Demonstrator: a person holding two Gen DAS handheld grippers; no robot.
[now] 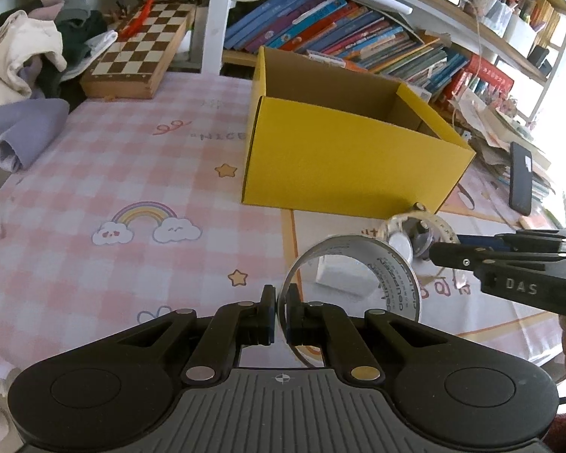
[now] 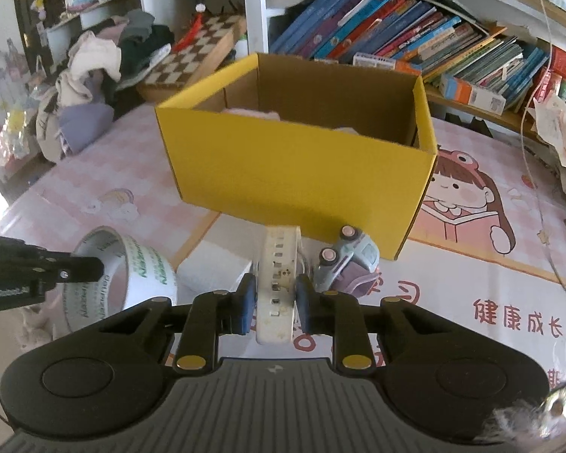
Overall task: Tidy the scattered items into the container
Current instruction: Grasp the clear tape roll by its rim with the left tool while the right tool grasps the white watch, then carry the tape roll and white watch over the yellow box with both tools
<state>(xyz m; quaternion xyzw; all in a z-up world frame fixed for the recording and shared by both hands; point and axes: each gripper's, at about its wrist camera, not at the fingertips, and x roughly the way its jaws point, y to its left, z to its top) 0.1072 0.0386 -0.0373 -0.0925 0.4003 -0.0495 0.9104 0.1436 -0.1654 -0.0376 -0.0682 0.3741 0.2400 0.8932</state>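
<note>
A yellow cardboard box [image 1: 343, 151] stands open on the pink checked tablecloth; it also shows in the right wrist view [image 2: 294, 173], with pale items inside. My left gripper [image 1: 279, 311] is shut on the rim of a clear tape roll [image 1: 392, 279], also seen in the right wrist view [image 2: 132, 271]. My right gripper [image 2: 273, 302] is shut on a white power strip [image 2: 279, 268], held in front of the box. A toy car [image 2: 352, 255] lies tipped by the box's front. A white block [image 2: 215, 270] lies between tape and strip.
A chessboard case [image 1: 139, 53] and a clothes pile [image 1: 26, 53] sit at the back left. Book shelves [image 1: 358, 34] run behind the box. A black phone [image 1: 520, 177] lies on a paper stack at the right. A purple cloth [image 1: 26, 128] lies at the left.
</note>
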